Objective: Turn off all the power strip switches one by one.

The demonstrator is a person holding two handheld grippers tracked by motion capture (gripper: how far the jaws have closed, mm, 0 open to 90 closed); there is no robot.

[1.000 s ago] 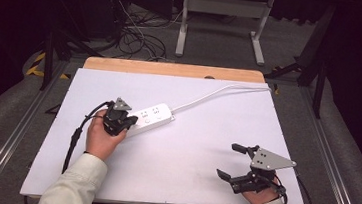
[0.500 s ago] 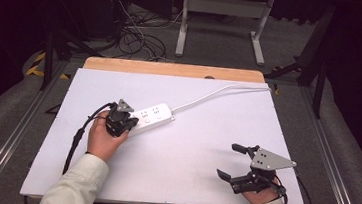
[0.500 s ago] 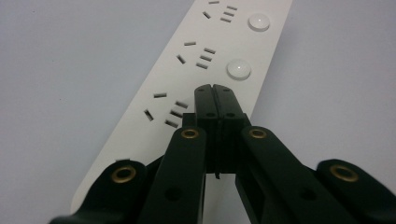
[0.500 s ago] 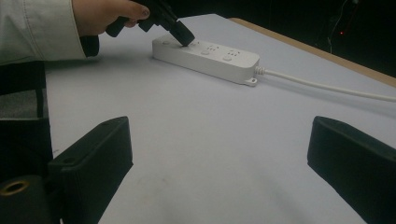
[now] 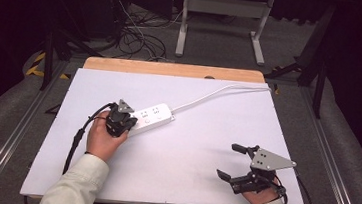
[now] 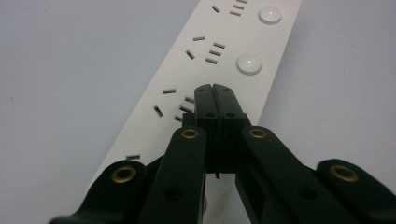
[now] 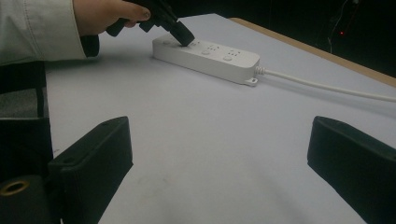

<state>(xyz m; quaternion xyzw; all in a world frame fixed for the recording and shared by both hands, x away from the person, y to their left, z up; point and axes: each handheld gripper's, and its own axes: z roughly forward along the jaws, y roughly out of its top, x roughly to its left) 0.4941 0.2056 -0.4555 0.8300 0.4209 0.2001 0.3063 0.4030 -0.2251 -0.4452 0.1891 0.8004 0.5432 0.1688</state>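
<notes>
Power strip [image 5: 152,117] lying left of centre on the white desk [image 5: 203,159]. Left tool [image 6: 215,91] pressed together, tip down on a switch end. Right tool [image 5: 238,163] spread, idle, well apart. Risk: sliding off, shoving the unbraced strip.

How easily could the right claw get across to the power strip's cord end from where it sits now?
Probably yes. The right claw sits open near the table's front edge, and bare white tabletop lies between it and the power strip. The shut left claw presses the strip's far end, leaving the cord end free.
</notes>
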